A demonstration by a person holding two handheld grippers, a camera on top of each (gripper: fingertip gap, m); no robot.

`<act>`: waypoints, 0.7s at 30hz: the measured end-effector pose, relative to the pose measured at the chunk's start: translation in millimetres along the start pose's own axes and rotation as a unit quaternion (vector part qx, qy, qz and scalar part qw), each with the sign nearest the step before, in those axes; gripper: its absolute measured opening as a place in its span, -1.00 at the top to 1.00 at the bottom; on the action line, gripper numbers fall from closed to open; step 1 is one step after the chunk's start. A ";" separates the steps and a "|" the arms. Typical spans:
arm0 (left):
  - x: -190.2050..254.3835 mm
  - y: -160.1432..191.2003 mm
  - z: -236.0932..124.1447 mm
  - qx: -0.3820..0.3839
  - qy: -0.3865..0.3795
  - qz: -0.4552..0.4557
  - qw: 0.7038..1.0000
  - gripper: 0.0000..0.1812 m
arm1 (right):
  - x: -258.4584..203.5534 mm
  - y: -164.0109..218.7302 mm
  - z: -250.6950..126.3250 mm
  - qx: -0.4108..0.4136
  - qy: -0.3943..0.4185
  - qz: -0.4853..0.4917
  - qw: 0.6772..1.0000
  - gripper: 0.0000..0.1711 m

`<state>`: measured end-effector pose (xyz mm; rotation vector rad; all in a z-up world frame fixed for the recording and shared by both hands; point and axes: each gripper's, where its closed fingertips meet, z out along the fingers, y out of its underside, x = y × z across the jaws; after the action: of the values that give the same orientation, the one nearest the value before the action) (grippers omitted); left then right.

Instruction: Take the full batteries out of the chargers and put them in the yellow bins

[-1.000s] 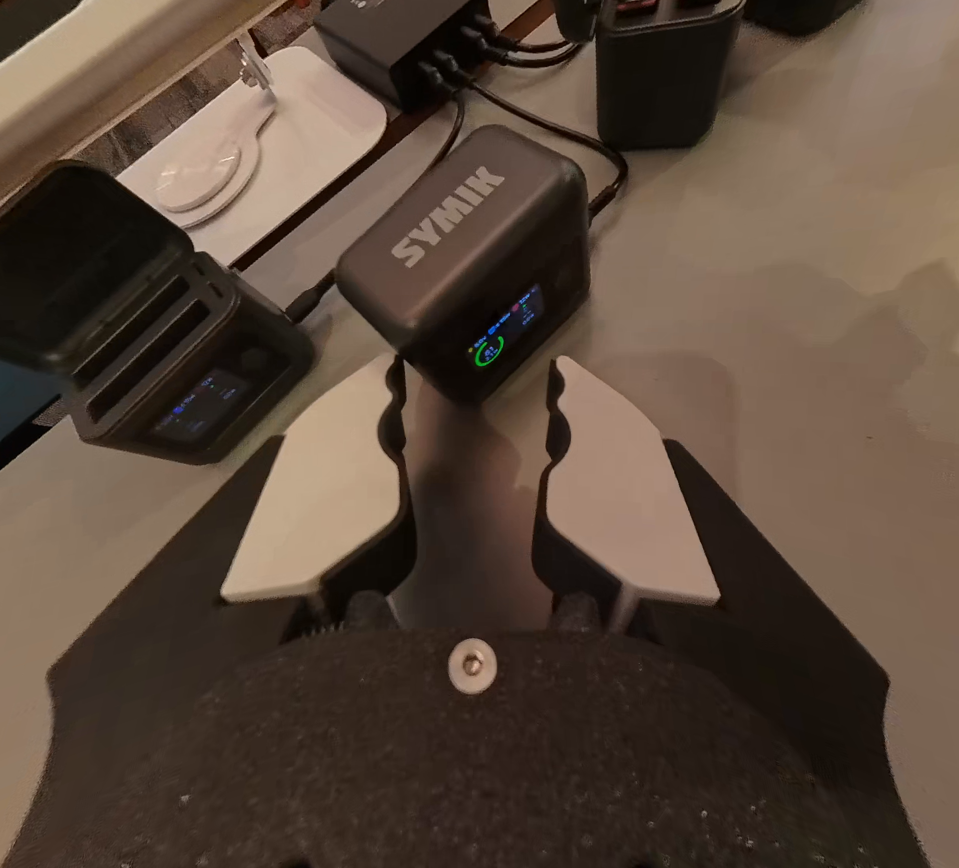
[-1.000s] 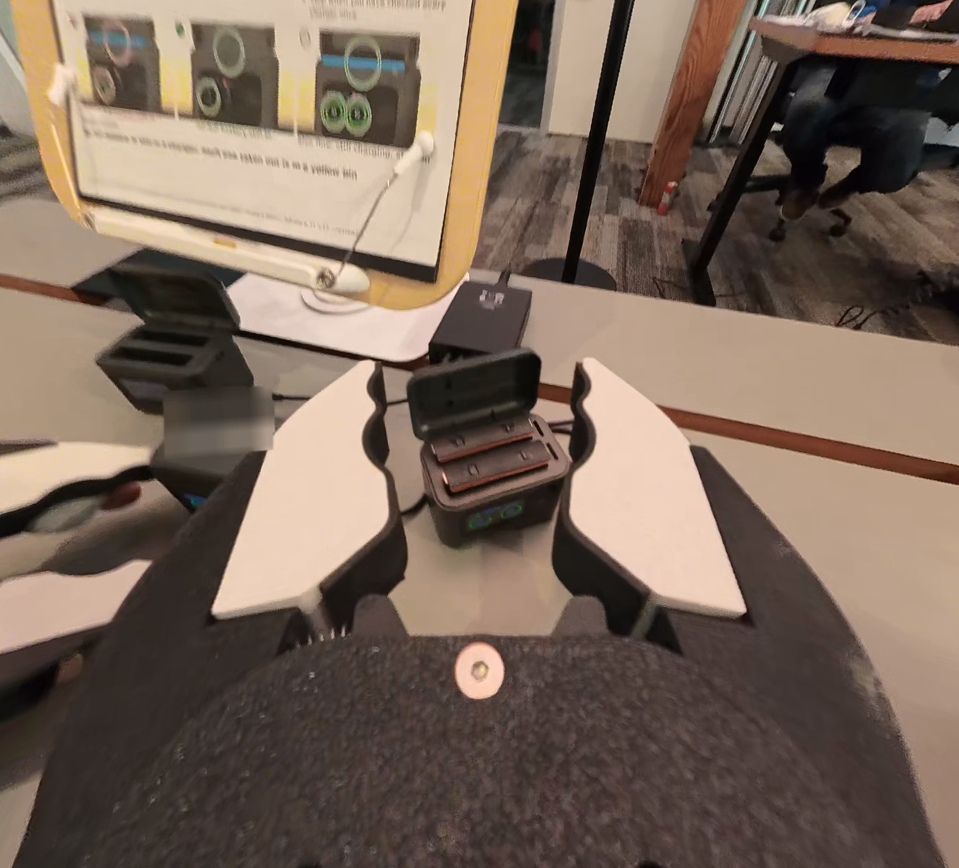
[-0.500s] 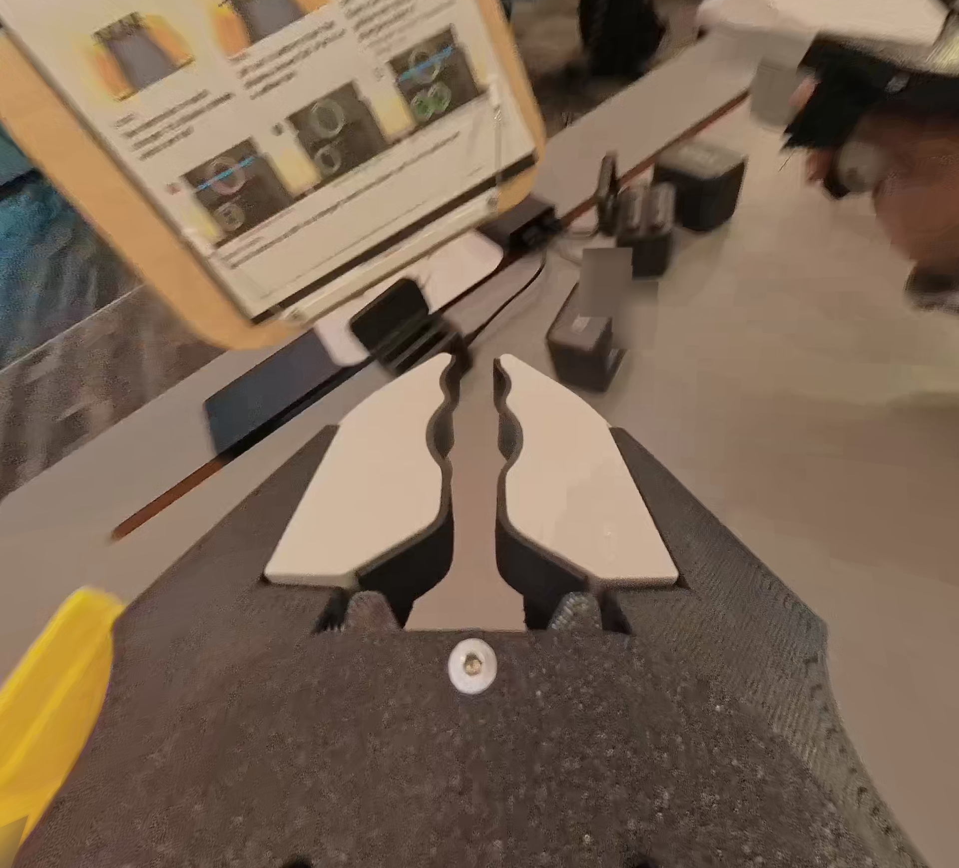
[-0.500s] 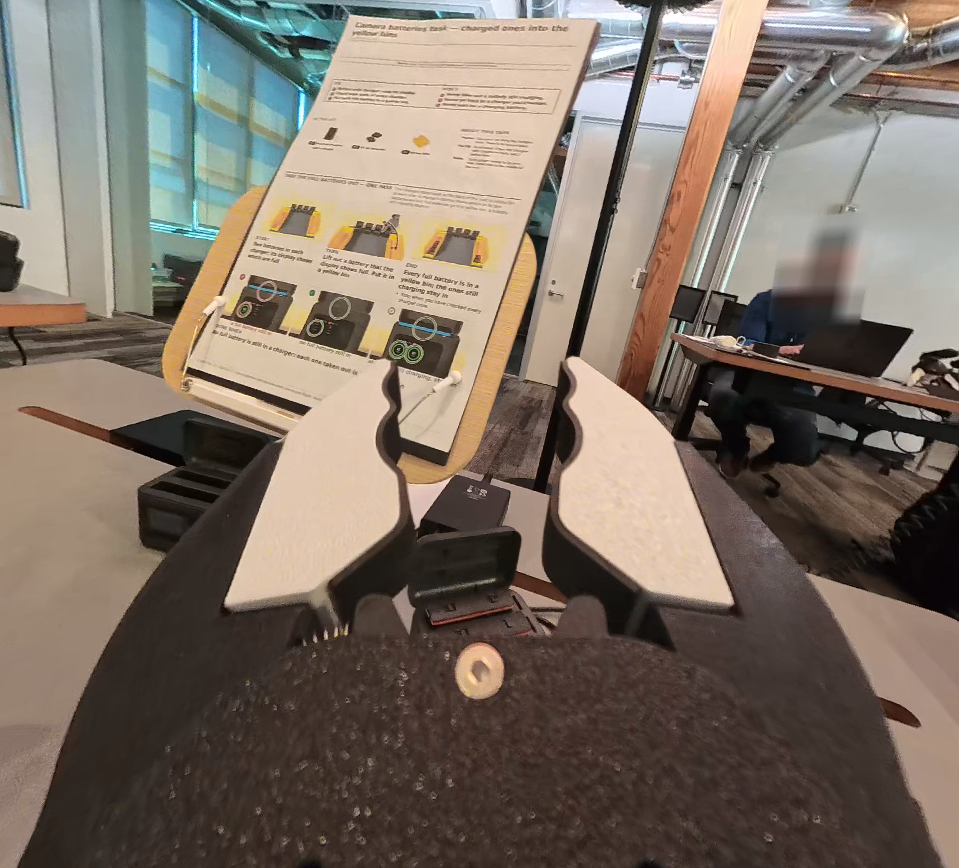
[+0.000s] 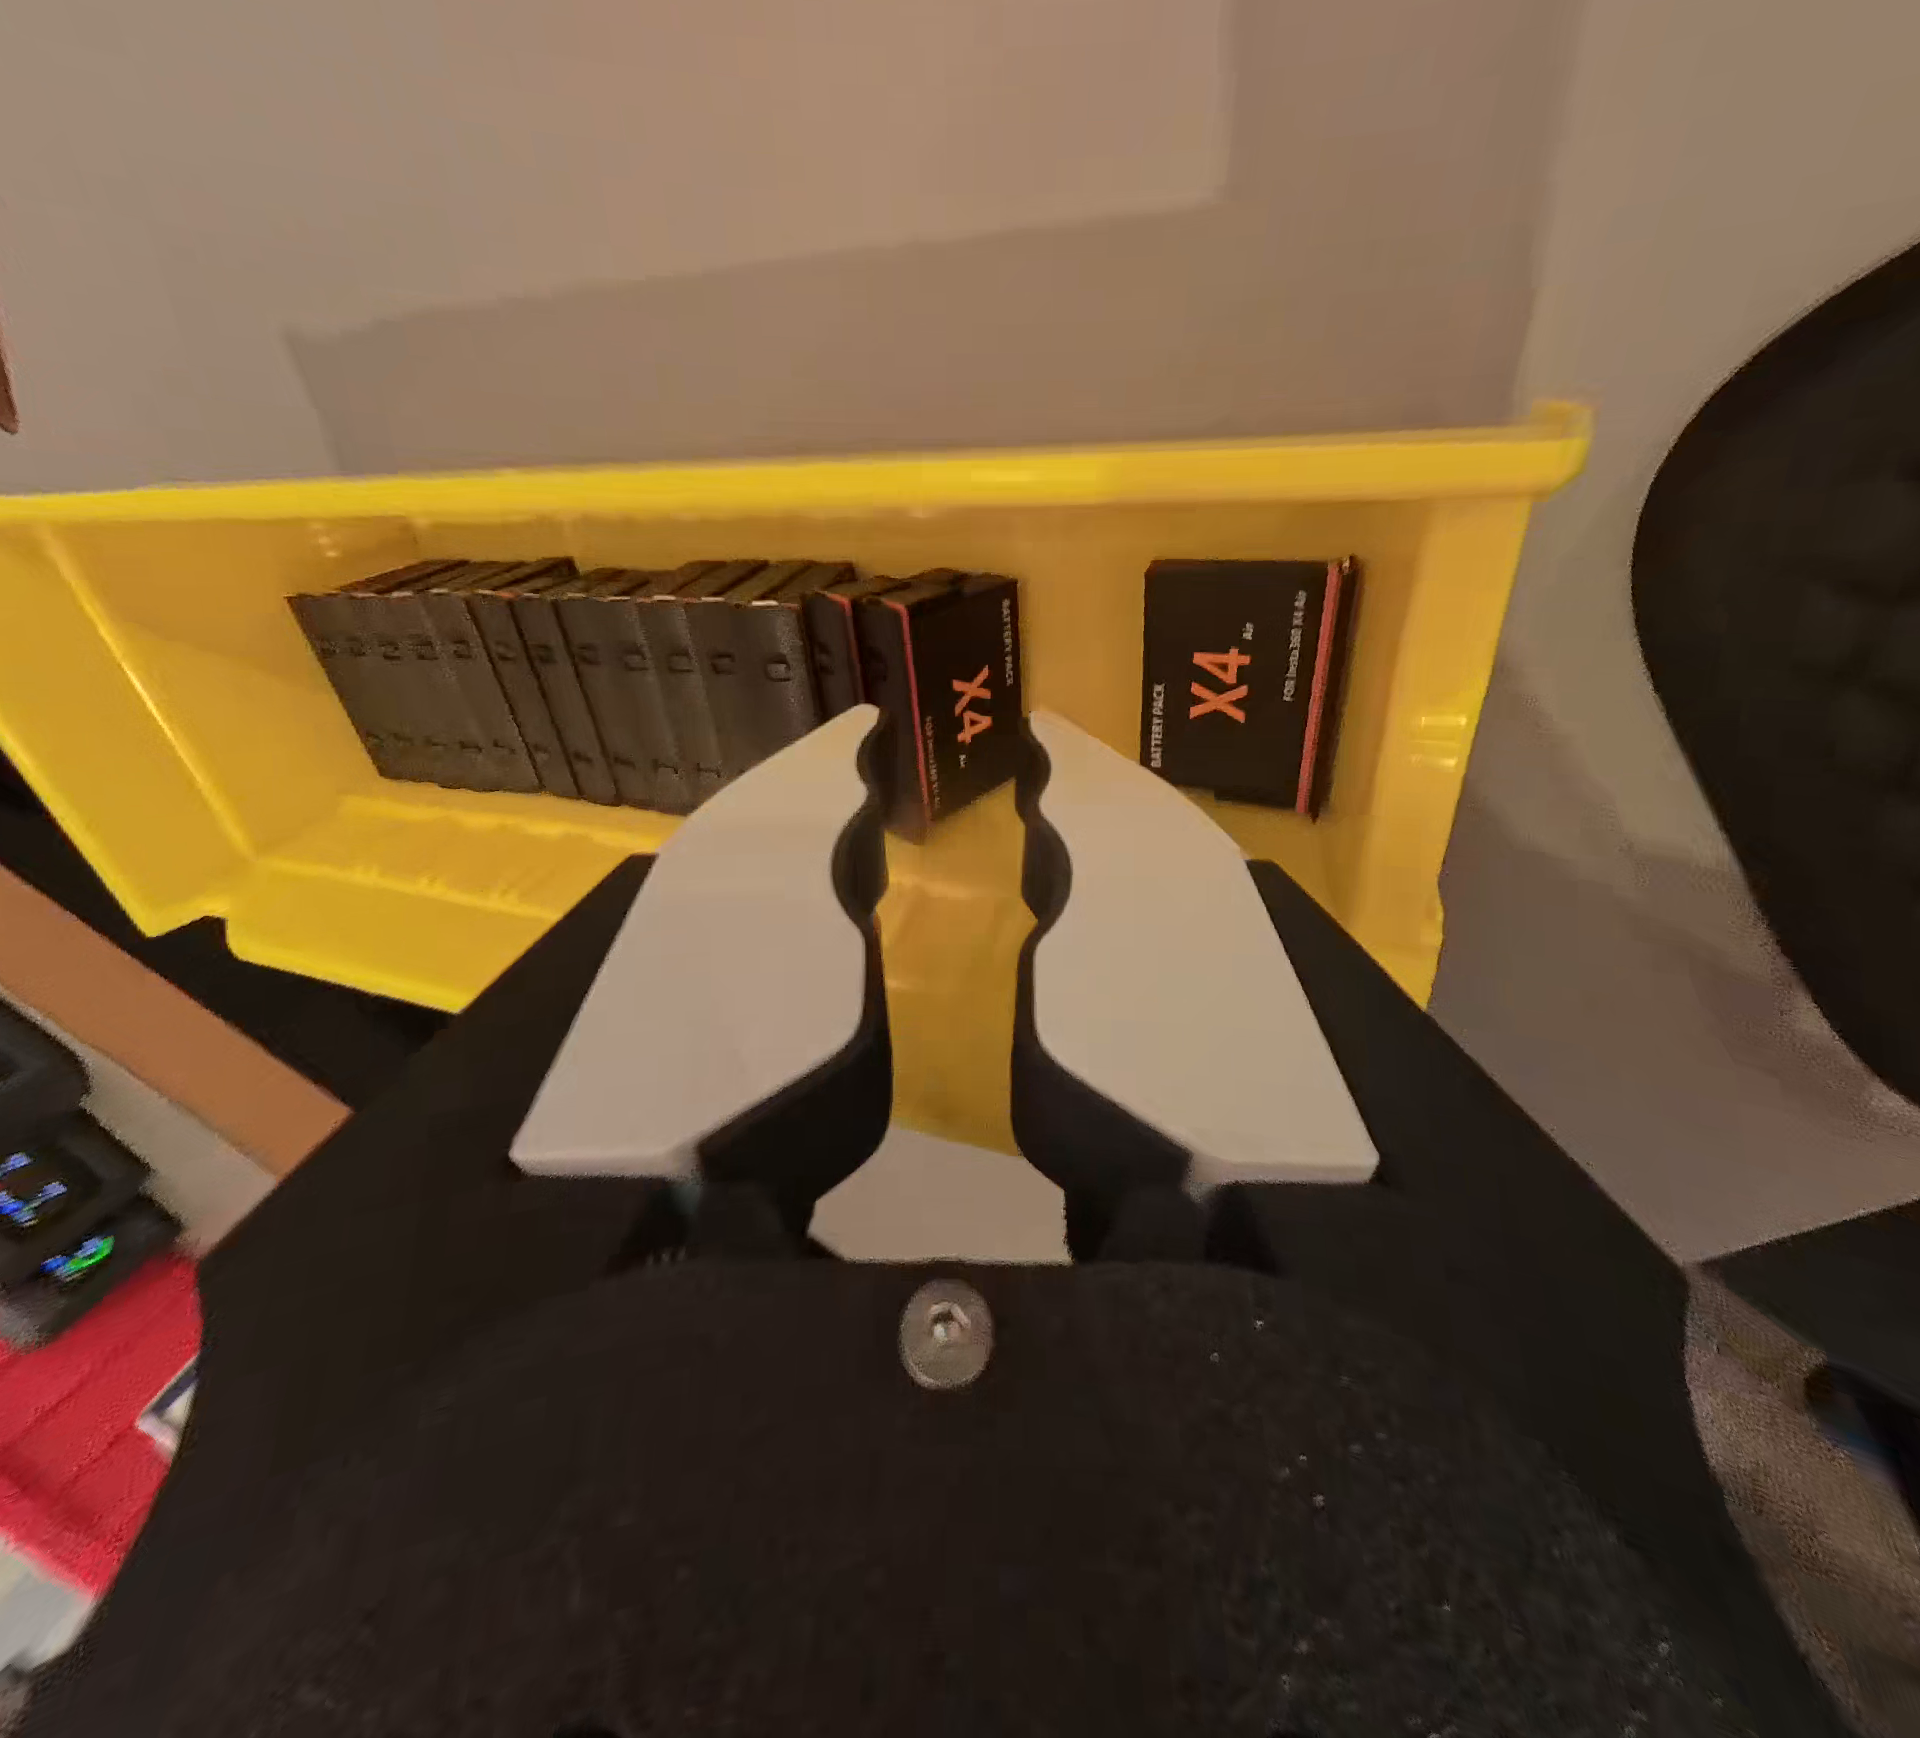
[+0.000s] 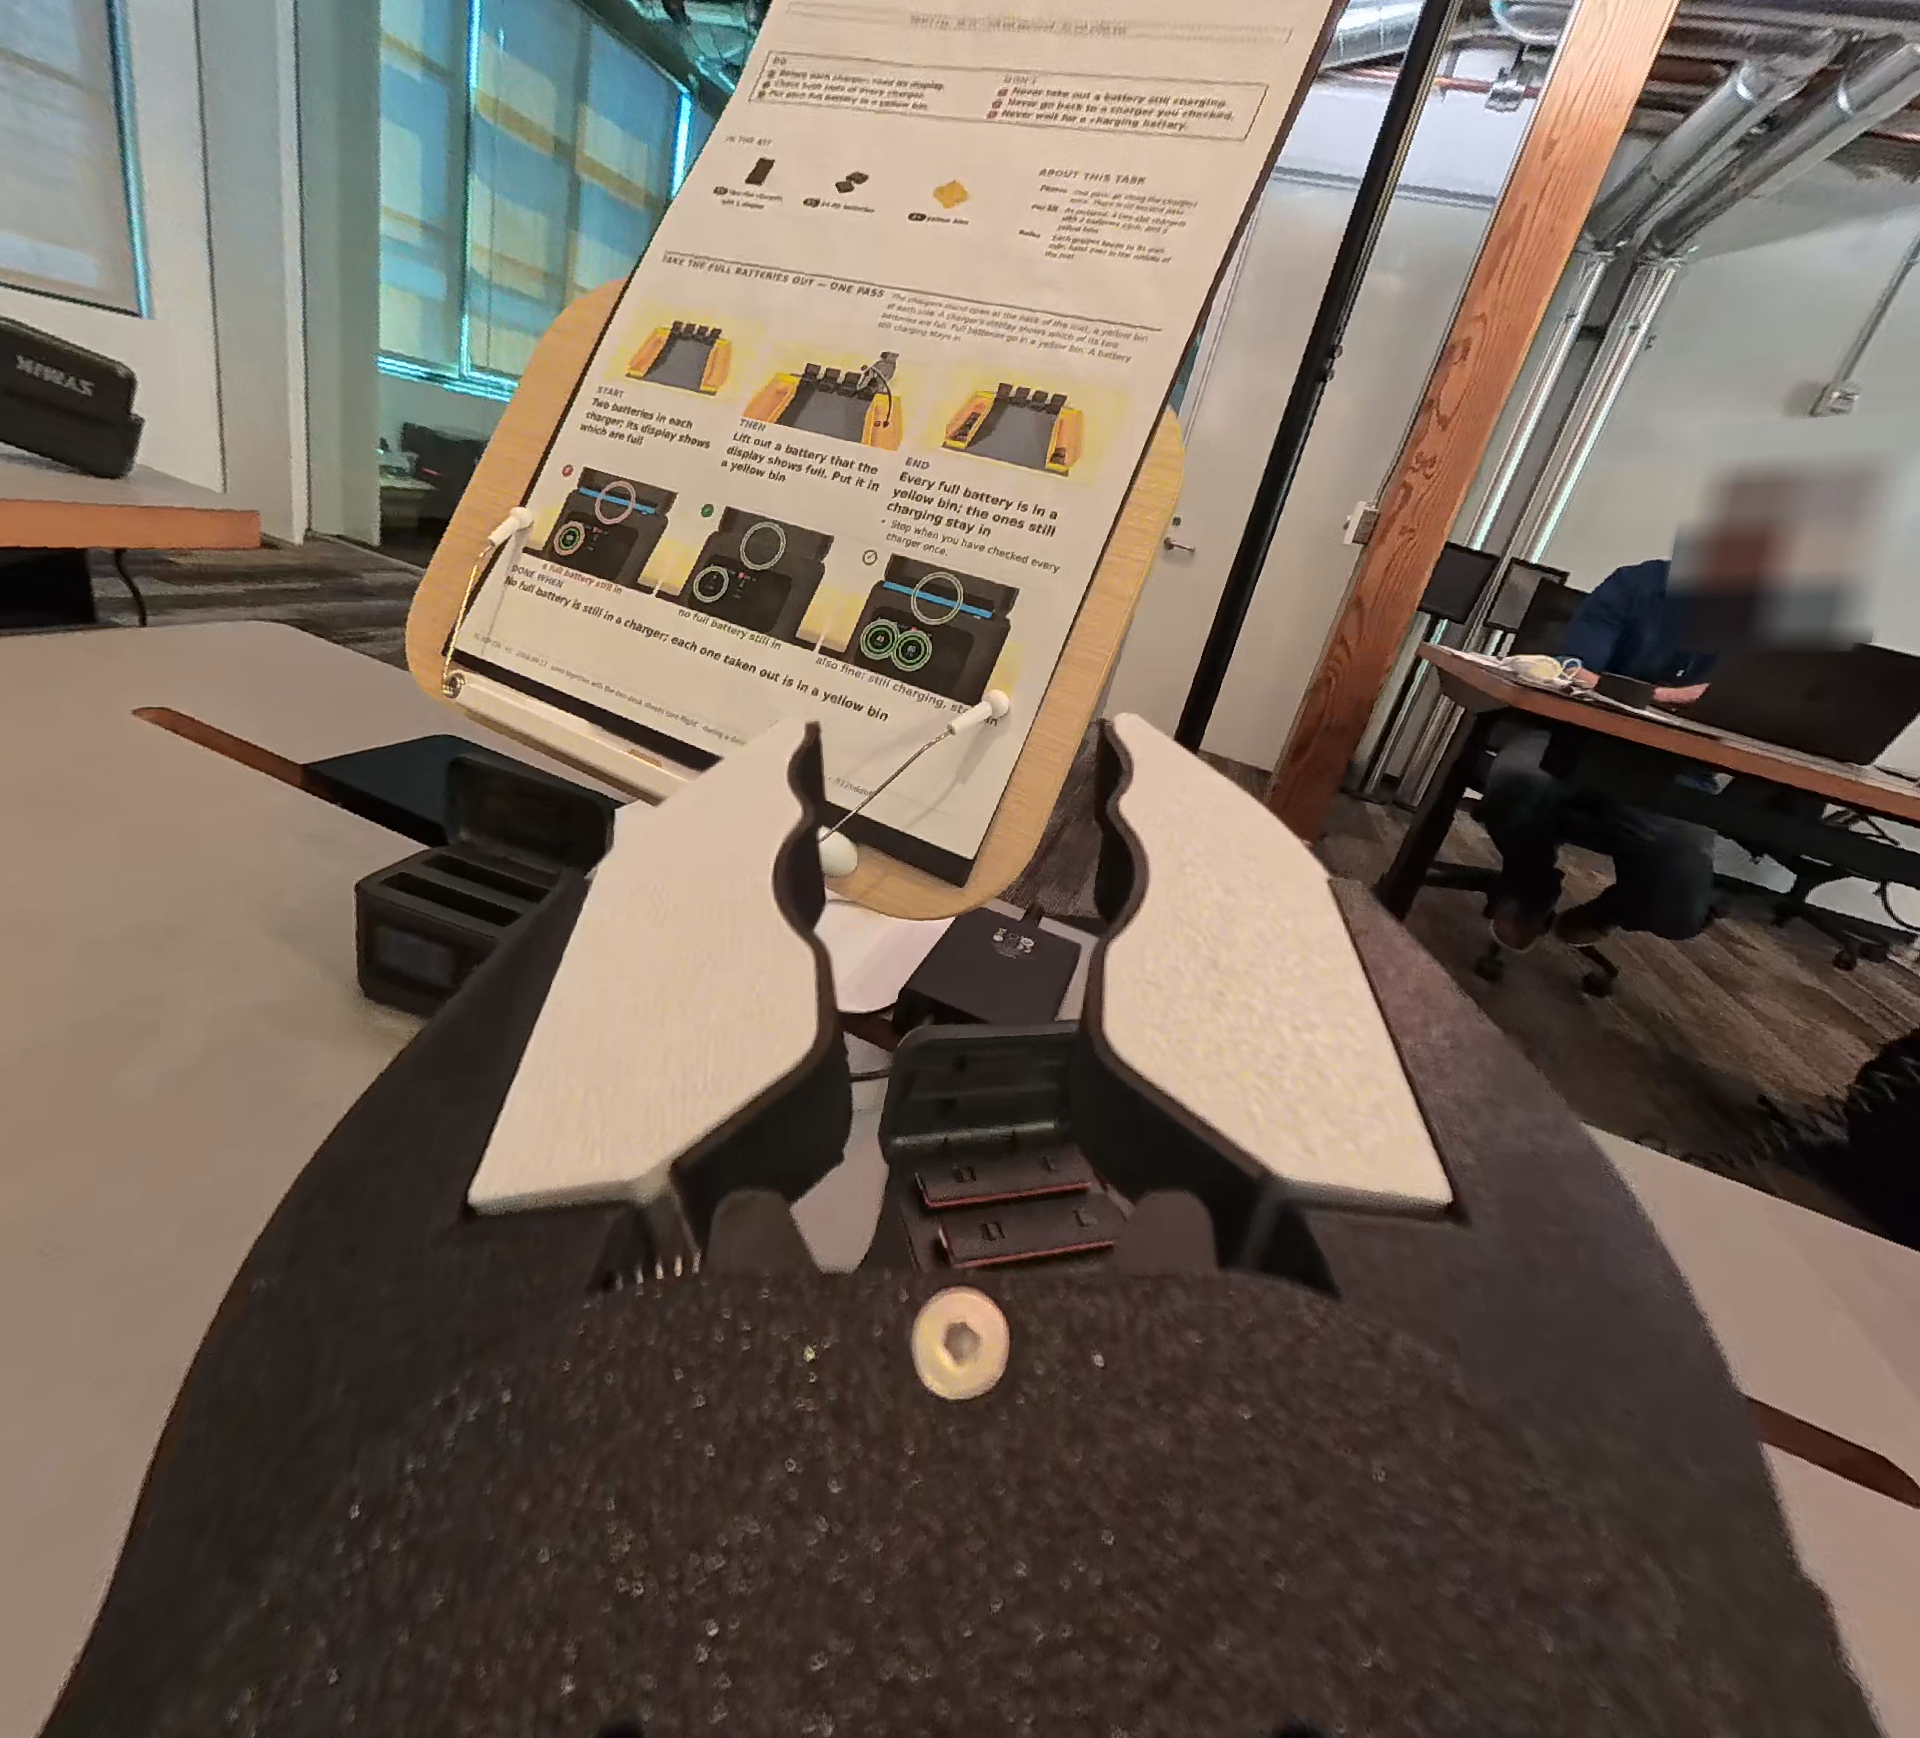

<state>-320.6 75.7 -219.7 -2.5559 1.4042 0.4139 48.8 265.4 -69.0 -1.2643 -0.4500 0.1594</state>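
Swung away from the chargers since the earlier frame, the left gripper (image 5: 951, 732) now hovers over the yellow bin (image 5: 1460, 732), jaws slightly apart and empty, tips beside a row of batteries (image 5: 582, 680). Right gripper (image 6: 956, 753), jaws wide and empty, sits above an open charger (image 6: 1003, 1158) on the counter (image 6: 187, 909) holding two batteries. Batteries look small, rigid, smooth; best pinched across flat faces.
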 end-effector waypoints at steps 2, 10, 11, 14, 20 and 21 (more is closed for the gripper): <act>-4.0 6.0 8.9 -0.054 -0.026 0.029 0.998 0.71 | -2.2 1.9 0.6 -0.004 -0.005 -0.002 1.000 0.43; 0.3 5.6 25.6 -0.101 -0.015 0.033 0.994 0.64 | 0.1 5.6 1.6 -0.010 -0.013 0.004 1.000 0.45; 0.7 5.6 25.3 -0.099 -0.014 0.032 0.994 0.63 | 1.1 6.8 1.9 -0.012 -0.014 0.007 1.000 0.45; 5.8 4.3 21.0 -0.089 -0.001 0.034 0.995 0.69 | 1.6 9.1 2.4 -0.016 -0.016 0.012 1.000 0.45; 12.2 4.5 17.3 -0.077 0.009 0.035 0.996 0.75 | -8.2 8.8 3.2 -0.019 -0.036 0.005 0.999 0.49; 12.5 3.8 17.3 -0.073 0.009 0.034 0.997 0.75 | -11.2 9.4 3.6 -0.021 -0.042 0.004 0.999 0.49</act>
<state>-319.9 69.0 -240.3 -2.6377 1.5230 0.5250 38.5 267.4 -79.7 -1.3038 -0.5224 0.2109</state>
